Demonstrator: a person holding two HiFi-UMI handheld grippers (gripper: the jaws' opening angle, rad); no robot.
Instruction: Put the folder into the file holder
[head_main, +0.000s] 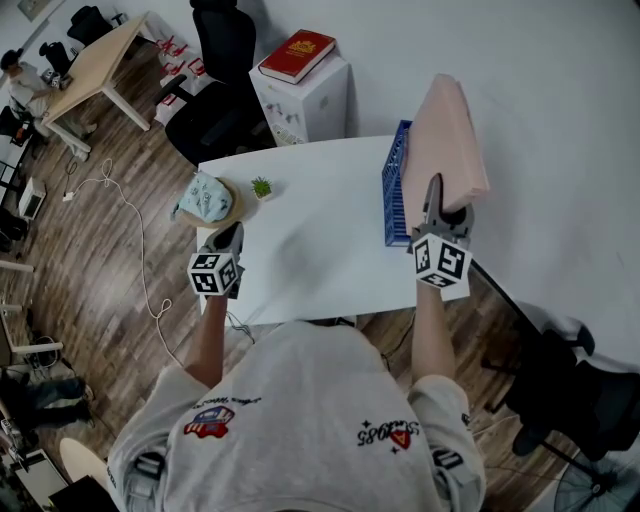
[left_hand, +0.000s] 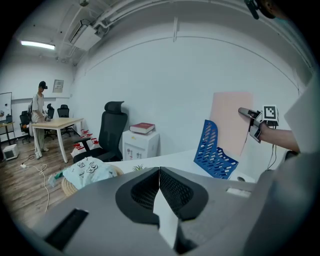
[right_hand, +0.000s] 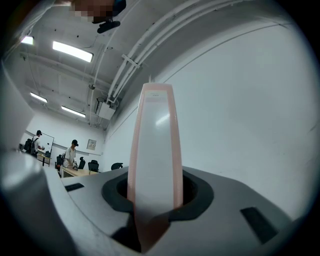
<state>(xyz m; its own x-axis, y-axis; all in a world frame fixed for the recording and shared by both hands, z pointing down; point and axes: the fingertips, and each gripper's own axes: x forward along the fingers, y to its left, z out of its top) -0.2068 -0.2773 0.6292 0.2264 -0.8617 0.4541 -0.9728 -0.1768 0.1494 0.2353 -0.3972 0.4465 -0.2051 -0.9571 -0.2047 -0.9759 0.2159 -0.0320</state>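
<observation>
Clamping the pink folder (right_hand: 152, 150) by its lower edge, my right gripper (right_hand: 155, 197) holds it upright, raised beside the blue file holder (head_main: 396, 185), while my left gripper (left_hand: 159, 182) is pinched together on nothing. Held so low, the folder could sway, miss the slot and tip the holder. The left gripper view shows the holder's open slot; the right gripper view shows no holder

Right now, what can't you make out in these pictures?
- Inside of the file holder: head view, the folder covers it.
- Folder's bottom edge: right gripper view, buried in the right tool.
- Red book title: head view, too small.
</observation>
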